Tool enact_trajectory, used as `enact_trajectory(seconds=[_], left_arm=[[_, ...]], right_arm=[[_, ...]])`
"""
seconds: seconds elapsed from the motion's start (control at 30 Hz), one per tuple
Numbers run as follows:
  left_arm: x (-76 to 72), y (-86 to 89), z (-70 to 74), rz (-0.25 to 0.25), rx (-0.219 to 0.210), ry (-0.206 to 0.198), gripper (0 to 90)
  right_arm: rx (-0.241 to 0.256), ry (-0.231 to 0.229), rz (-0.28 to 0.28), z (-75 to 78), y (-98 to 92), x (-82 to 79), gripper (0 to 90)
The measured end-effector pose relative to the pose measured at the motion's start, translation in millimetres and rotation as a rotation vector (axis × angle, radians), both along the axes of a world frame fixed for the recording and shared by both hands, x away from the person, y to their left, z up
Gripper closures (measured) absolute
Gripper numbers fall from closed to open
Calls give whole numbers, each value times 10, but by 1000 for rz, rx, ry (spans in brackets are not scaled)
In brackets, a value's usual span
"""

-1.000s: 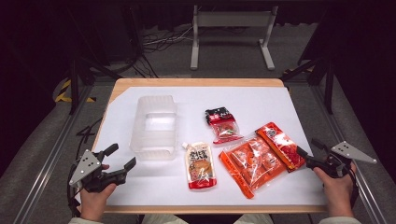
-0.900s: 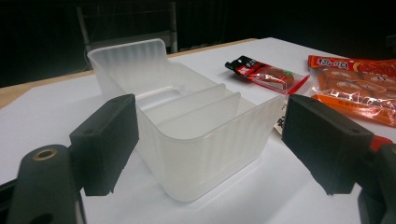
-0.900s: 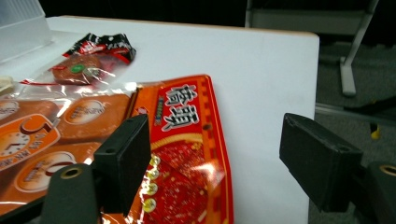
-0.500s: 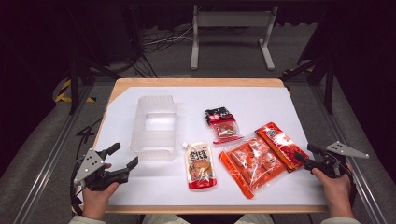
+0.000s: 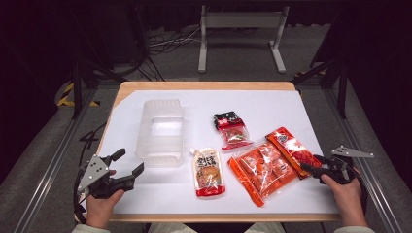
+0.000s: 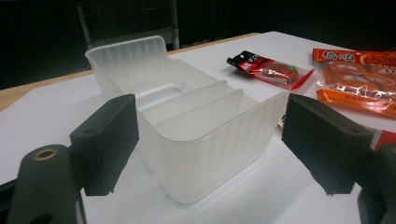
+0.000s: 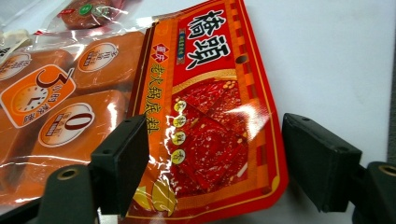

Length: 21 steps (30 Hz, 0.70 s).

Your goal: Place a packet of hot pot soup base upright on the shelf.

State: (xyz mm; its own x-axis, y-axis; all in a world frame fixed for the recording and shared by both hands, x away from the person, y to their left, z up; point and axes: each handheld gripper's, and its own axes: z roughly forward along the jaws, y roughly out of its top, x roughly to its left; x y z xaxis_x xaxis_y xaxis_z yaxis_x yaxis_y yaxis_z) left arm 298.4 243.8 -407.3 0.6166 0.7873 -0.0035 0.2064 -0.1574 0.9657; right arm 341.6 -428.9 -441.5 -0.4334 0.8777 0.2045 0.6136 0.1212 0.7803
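The left tool (image 5: 128, 163) is held with its jaws spread wide and empty, just near the front end of the clear bin (image 5: 160, 131); in the left gripper view the bin (image 6: 187, 126) sits between the jaws without touching them. The bin stands upright on the white worktop (image 5: 272, 109), with dividers inside. To the right of the bin lie a pouch (image 5: 209, 172), a small dark packet (image 5: 231, 128), a wide orange pack (image 5: 262, 170) and, farthest from the bin, a red sachet (image 5: 294, 150). The right tool (image 5: 311, 162) is also released, jaws apart at the sachet's near end (image 7: 210, 126), holding nothing.
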Motion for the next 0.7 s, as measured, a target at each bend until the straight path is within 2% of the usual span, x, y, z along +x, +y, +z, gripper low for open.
enact_trajectory(seconds=[0.23, 0.53, 0.7], left_arm=[[-2, -3, -2, 2, 3, -3, 196], [1, -8, -5, 2, 1, -2, 195], [-1, -12, -4, 4, 1, 0, 194]], right_arm=[[41, 11, 33, 8, 30, 7, 296], [58, -55, 77, 89, 104, -35, 340], [51, -70, 98, 114, 174, -43, 373]])
